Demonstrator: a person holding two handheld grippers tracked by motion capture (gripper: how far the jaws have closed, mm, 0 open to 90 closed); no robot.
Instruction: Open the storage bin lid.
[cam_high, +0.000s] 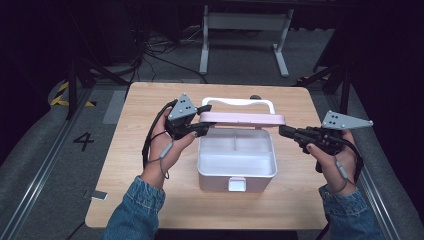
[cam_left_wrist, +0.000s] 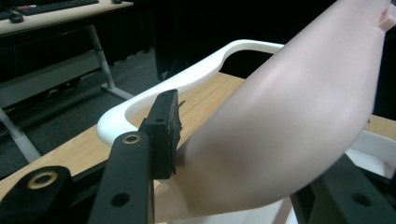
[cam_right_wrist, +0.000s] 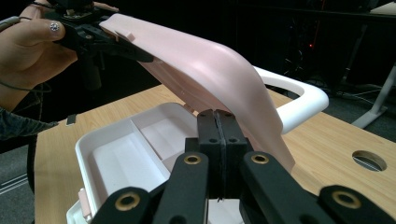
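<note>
A box (cam_high: 215, 181) with pink walls and a white divided inside stands at the table's middle, its latch facing me. Its pink lid (cam_high: 242, 119) is tilted up at the back, and a white handle (cam_high: 237, 102) lies behind it. My left gripper (cam_high: 204, 126) is shut on the lid's left end; in the left gripper view the lid (cam_left_wrist: 289, 116) sits between the jaws. My right gripper (cam_high: 282, 131) is at the lid's right end. In the right gripper view its jaws (cam_right_wrist: 217, 116) are pressed together with nothing between them, in front of the lid (cam_right_wrist: 205, 70).
The wooden table (cam_high: 150, 200) has bare surface around the box. A round hole (cam_right_wrist: 369, 160) lies in the tabletop beyond the handle. A small tag (cam_high: 98, 195) hangs at the front left edge. A white desk frame (cam_high: 245, 30) stands on the floor behind.
</note>
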